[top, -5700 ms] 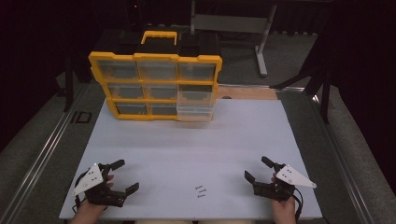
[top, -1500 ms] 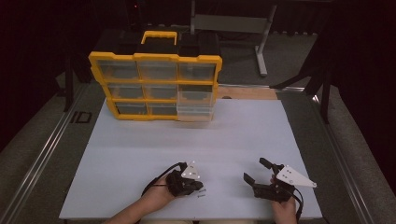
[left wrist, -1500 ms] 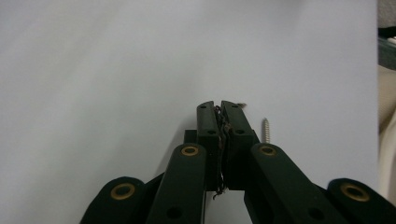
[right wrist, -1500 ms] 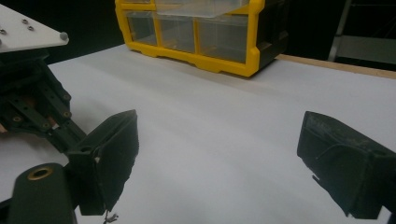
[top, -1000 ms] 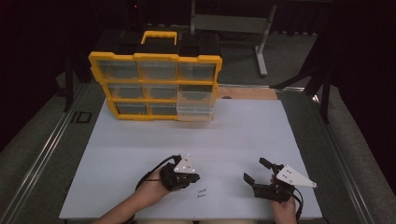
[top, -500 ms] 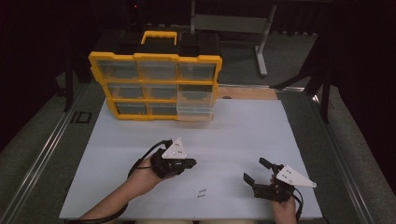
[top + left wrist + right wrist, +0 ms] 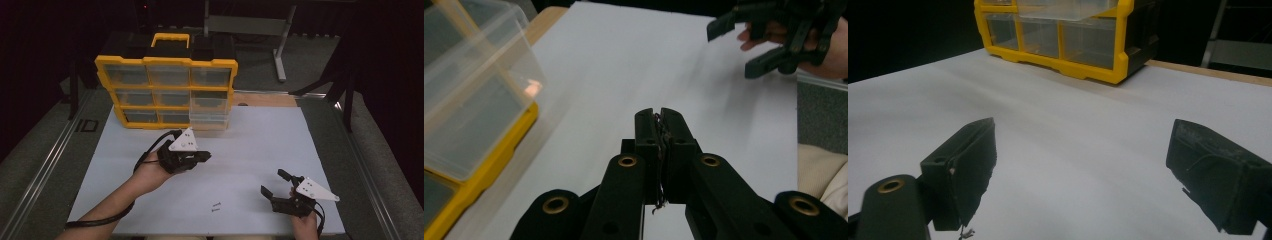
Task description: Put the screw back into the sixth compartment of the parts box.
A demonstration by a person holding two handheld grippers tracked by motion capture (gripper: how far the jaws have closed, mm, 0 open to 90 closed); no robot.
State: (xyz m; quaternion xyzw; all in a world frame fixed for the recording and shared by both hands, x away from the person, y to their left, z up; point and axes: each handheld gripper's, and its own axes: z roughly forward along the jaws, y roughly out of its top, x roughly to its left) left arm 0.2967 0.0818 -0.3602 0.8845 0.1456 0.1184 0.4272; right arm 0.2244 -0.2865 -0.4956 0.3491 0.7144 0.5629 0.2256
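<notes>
Standing at the far edge of the white table (image 7: 260,135), a yellow drawer cabinet (image 7: 165,90) is seen with one clear drawer (image 7: 210,121) pulled out. The left gripper (image 7: 204,157) is held above the table near that drawer, jaws pressed shut; whether a screw is pinched cannot be told. The right gripper (image 7: 274,183) is rested at the near edge, jaws spread. Two small screws (image 7: 216,206) are left between them.

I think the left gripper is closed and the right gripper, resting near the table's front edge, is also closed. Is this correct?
Not quite. The left gripper is closed, its fingers pressed together, but the right gripper, near the front edge of the table, is open. The right gripper view shows its two fingers standing wide apart.
</notes>
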